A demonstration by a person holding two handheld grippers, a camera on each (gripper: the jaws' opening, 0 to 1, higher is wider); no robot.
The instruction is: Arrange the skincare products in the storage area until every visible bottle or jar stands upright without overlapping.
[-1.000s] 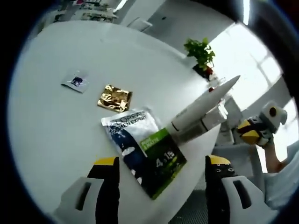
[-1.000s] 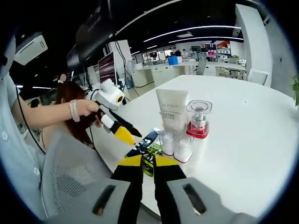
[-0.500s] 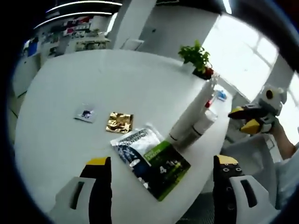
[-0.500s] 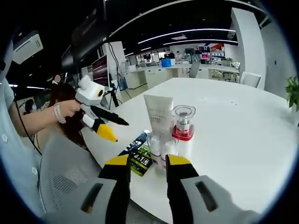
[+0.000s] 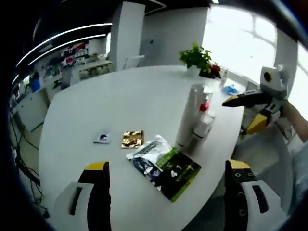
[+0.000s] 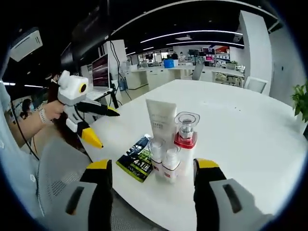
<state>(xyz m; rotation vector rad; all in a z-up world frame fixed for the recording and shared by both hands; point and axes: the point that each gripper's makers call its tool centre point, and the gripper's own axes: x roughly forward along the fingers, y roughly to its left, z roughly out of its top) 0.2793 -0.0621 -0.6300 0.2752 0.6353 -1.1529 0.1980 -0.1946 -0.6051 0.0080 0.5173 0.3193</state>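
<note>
Both claws, left (image 5: 166,173) and right (image 6: 153,168), spread and empty off the surface (image 5: 120,101) edge; upright tube (image 6: 161,120), pump bottle (image 6: 185,137), two small bottles (image 6: 163,161) touching near that edge beside the flat sachet (image 5: 163,163): your nudge could topple them over.

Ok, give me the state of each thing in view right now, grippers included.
White tube: upright on its cap.
Red-collared pump bottle: upright, clear cap on.
Two small clear-capped bottles: upright, side by side in front of the tube.
Large sachet: lying flat.
Gold sachet: lying flat.
Small white sachet: lying flat.
Left gripper: open, empty.
Right gripper: open, empty.
</note>
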